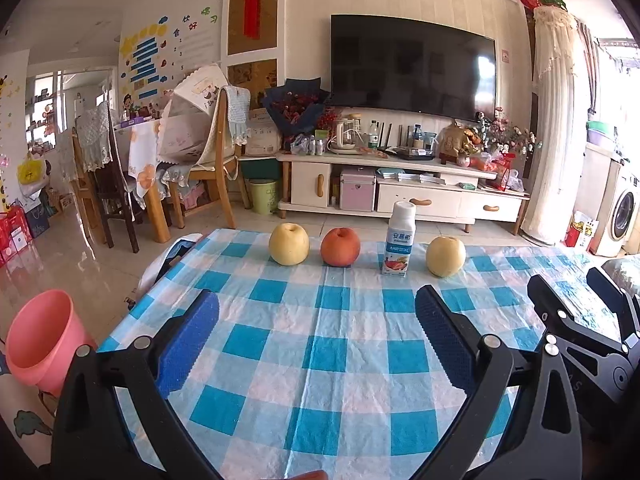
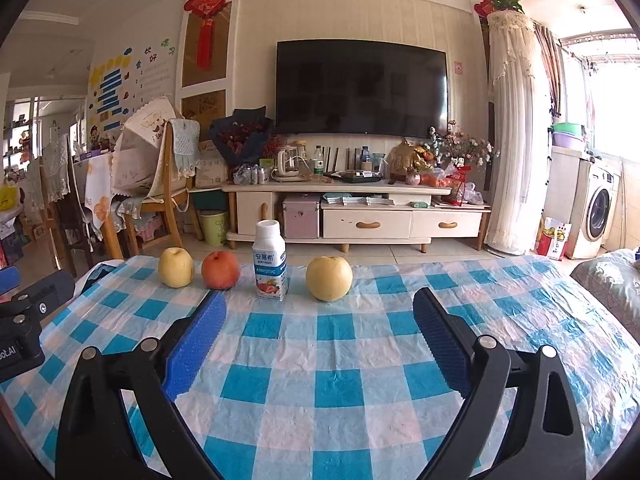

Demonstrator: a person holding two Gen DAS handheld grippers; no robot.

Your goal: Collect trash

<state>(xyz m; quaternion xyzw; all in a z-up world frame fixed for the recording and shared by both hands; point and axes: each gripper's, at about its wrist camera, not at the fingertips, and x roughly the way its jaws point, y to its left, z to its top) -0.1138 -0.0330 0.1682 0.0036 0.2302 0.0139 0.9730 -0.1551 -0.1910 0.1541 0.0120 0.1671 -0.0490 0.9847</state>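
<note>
Four things stand in a row along the far edge of the tabletop (image 1: 320, 360): two yellow pears, one red apple (image 1: 340, 247) and one white yogurt bottle (image 1: 400, 240). From left to right you see a yellow pear (image 1: 289, 244), the apple just beside it, the bottle upright with its cap on, then the second pear (image 1: 445, 256) near the bottle's right side. None of the four touches another.

One pink bin (image 1: 42, 344) sits off the tabletop's left edge, down at floor level, its open mouth tilted toward you; only your left wrist view shows it.

You hold two tools, both over the near half of the checked cloth and both well apart from the row. Your left tool (image 1: 318, 318) has its blue pads spread wide with nothing between them but the cloth. Your right tool (image 2: 320, 320) is likewise spread wide and holds nothing. In the right wrist view the bottle stands ahead and a little left of the gap between the pads, with the second pear straight ahead. The right tool's black frame shows at the right edge of your left wrist view.
</note>
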